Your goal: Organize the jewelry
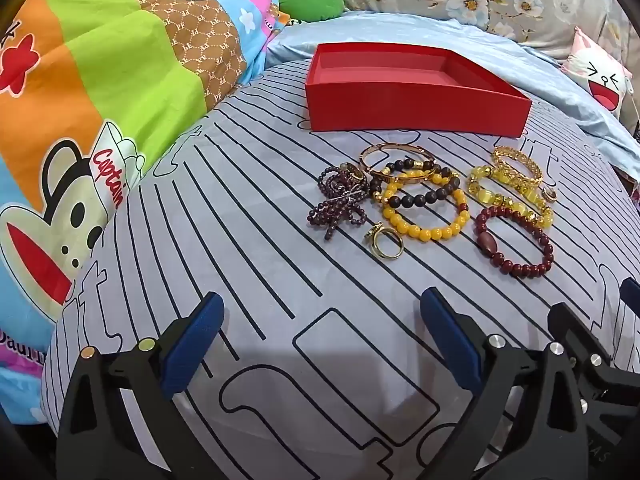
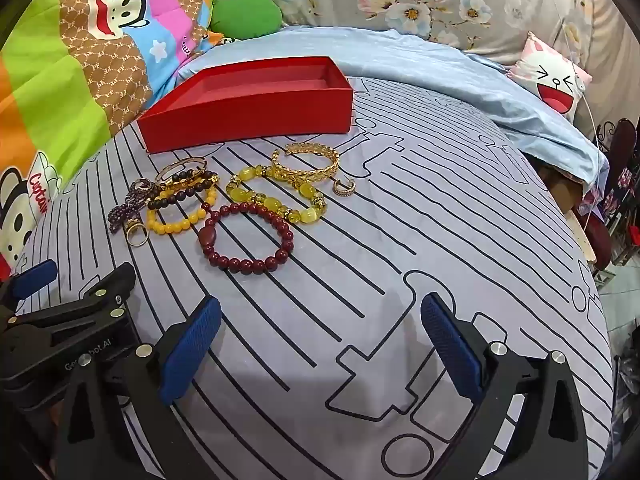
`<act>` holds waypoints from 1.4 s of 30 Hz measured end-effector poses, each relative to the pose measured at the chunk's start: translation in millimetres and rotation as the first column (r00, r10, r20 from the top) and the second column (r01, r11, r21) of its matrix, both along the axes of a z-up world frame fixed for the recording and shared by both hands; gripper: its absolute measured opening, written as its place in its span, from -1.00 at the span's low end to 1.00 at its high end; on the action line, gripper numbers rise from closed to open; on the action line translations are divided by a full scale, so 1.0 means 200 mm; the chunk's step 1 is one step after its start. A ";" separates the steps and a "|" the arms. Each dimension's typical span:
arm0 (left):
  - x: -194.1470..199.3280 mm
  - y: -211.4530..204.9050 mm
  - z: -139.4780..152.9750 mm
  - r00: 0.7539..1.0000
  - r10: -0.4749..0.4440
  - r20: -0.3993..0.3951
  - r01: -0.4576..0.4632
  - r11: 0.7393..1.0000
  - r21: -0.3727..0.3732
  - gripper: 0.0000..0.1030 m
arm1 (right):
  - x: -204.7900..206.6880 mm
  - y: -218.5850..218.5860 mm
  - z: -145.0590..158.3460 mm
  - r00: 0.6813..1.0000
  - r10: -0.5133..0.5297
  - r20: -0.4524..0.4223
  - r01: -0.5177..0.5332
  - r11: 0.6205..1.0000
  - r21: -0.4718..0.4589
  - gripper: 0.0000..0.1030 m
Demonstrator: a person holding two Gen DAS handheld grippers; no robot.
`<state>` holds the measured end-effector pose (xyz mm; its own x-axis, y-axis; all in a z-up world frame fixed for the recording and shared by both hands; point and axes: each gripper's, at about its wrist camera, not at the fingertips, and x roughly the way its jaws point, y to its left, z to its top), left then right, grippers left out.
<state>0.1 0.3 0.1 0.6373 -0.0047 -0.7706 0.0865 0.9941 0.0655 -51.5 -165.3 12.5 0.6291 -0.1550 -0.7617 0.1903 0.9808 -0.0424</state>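
An empty red box [image 1: 416,112] [image 2: 248,120] sits on the striped grey bedspread. In front of it lies a pile of jewelry: a dark red bead bracelet [image 1: 516,242] [image 2: 246,238], a yellow bead bracelet [image 1: 424,216] [image 2: 180,216], a gold leaf bangle [image 1: 518,164] [image 2: 306,162], a purple bead strand [image 1: 340,204] [image 2: 124,208] and a gold ring [image 1: 386,242] [image 2: 136,232]. My left gripper [image 1: 320,332] is open and empty, short of the pile. My right gripper [image 2: 320,340] is open and empty, beside the left one [image 2: 72,312].
A colourful monkey-print quilt [image 1: 100,100] is heaped at the left. A light blue sheet [image 2: 400,60] and floral pillows [image 2: 420,0] lie behind the box. A small cartoon cushion [image 2: 552,76] is at the right. The bed's edge drops off at the far right [image 2: 600,240].
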 end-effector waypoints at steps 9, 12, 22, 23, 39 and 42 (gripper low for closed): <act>0.00 0.00 0.00 1.000 -0.001 0.000 0.001 1.000 -0.001 0.83 | 0.00 0.01 0.00 1.000 0.000 0.003 0.000 1.000 -0.004 0.88; 0.00 0.00 0.00 1.000 -0.002 0.000 0.002 1.000 -0.002 0.83 | 0.00 0.00 0.00 1.000 0.000 0.004 0.000 1.000 -0.002 0.88; 0.00 0.00 0.00 1.000 0.000 0.001 0.000 1.000 0.000 0.83 | 0.00 0.01 0.00 1.000 -0.001 0.004 0.001 1.000 -0.006 0.88; 0.00 0.01 0.00 1.000 0.001 0.001 -0.001 1.000 0.001 0.83 | 0.00 0.01 0.00 1.000 -0.001 0.005 0.001 1.000 -0.005 0.87; -0.01 0.00 0.02 1.000 0.000 0.008 0.000 1.000 0.001 0.83 | 0.00 0.00 -0.01 1.000 -0.001 0.007 0.001 1.000 -0.006 0.88; -0.01 0.00 0.02 1.000 0.000 0.007 0.000 1.000 0.001 0.82 | 0.00 0.01 0.00 1.000 -0.001 0.009 0.001 1.000 -0.006 0.88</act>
